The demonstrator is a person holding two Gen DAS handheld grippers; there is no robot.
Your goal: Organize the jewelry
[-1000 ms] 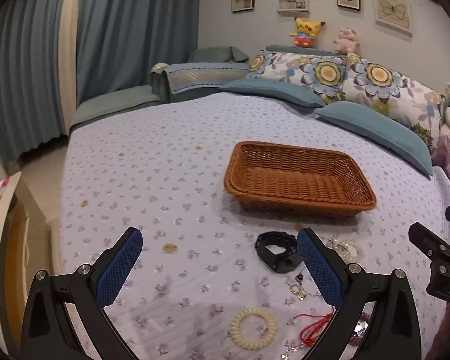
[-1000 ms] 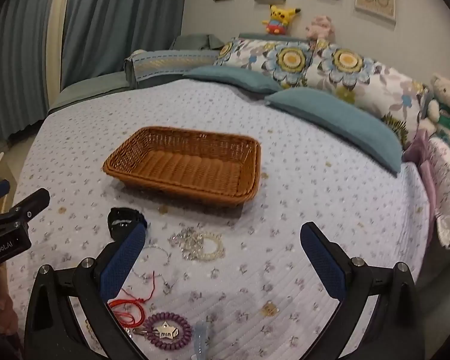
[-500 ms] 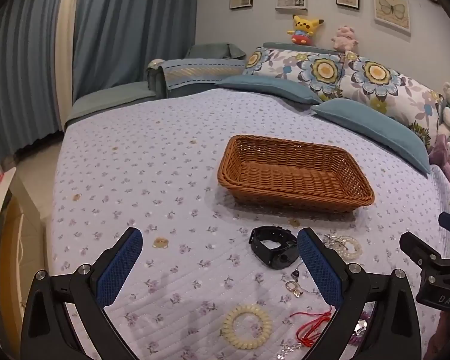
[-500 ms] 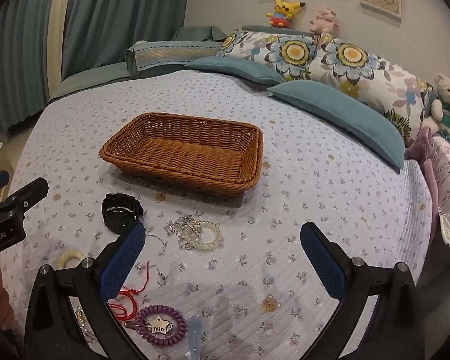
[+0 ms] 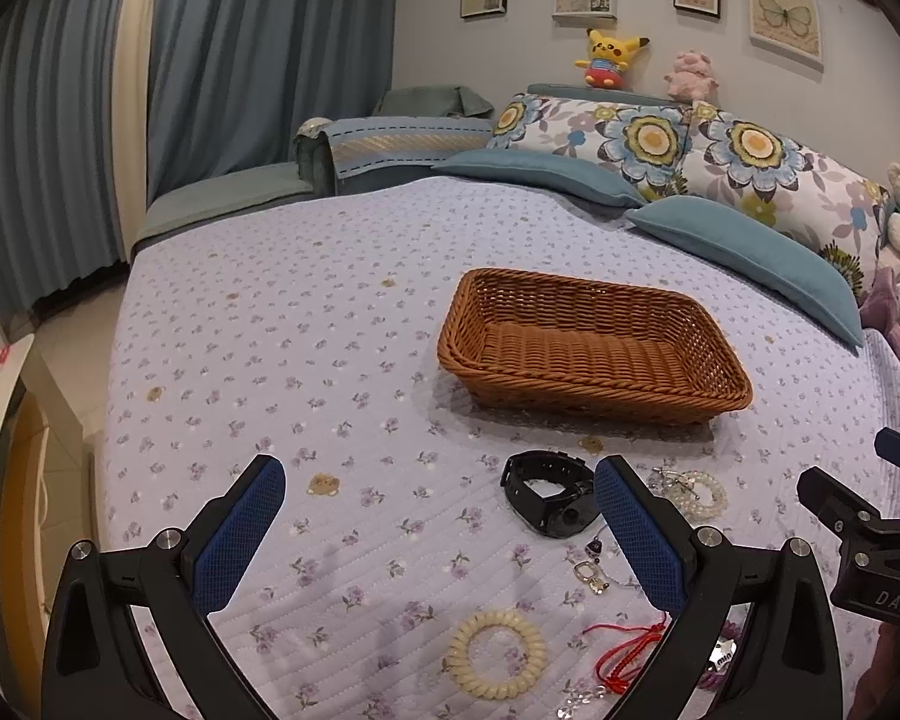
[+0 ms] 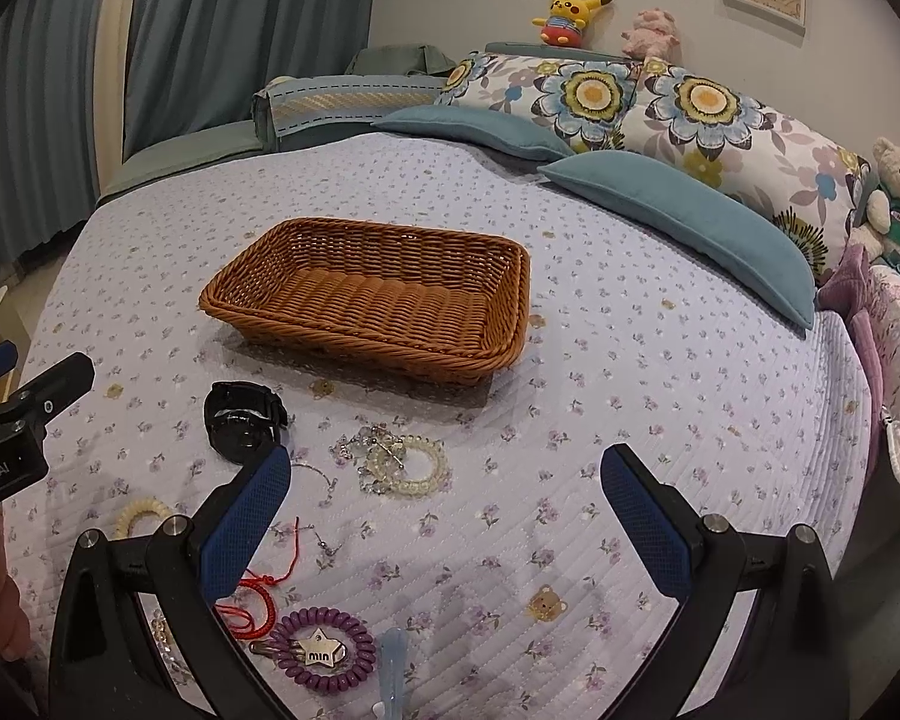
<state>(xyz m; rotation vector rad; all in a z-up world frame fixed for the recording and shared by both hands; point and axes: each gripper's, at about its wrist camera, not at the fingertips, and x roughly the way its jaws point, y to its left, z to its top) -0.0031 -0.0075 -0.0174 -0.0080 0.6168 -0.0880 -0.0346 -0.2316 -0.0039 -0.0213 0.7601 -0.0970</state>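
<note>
An empty brown wicker basket (image 5: pixel 594 342) (image 6: pixel 384 300) sits mid-bed. In front of it lie a black watch (image 5: pixel 549 498) (image 6: pixel 243 420), a pearl bracelet (image 5: pixel 693 489) (image 6: pixel 402 465), a cream coil hair tie (image 5: pixel 498 654) (image 6: pixel 141 513), a red cord (image 5: pixel 624 654) (image 6: pixel 258 600), a purple coil tie with a star charm (image 6: pixel 321 651) and small pendants (image 5: pixel 591 570). My left gripper (image 5: pixel 438 531) is open and empty above the bedspread, left of the watch. My right gripper (image 6: pixel 447 525) is open and empty, above the spread right of the pearl bracelet.
The lilac quilted bedspread (image 5: pixel 306 348) covers the bed. Blue and floral pillows (image 5: pixel 744 240) and plush toys (image 5: pixel 609 57) line the far side. A bedside table edge (image 5: pixel 0 372) stands at the left. Curtains (image 5: pixel 60 120) hang behind.
Both grippers have pulled back and risen slightly; the basket and jewelry appear farther away and lower in view. Nothing was grasped.
</note>
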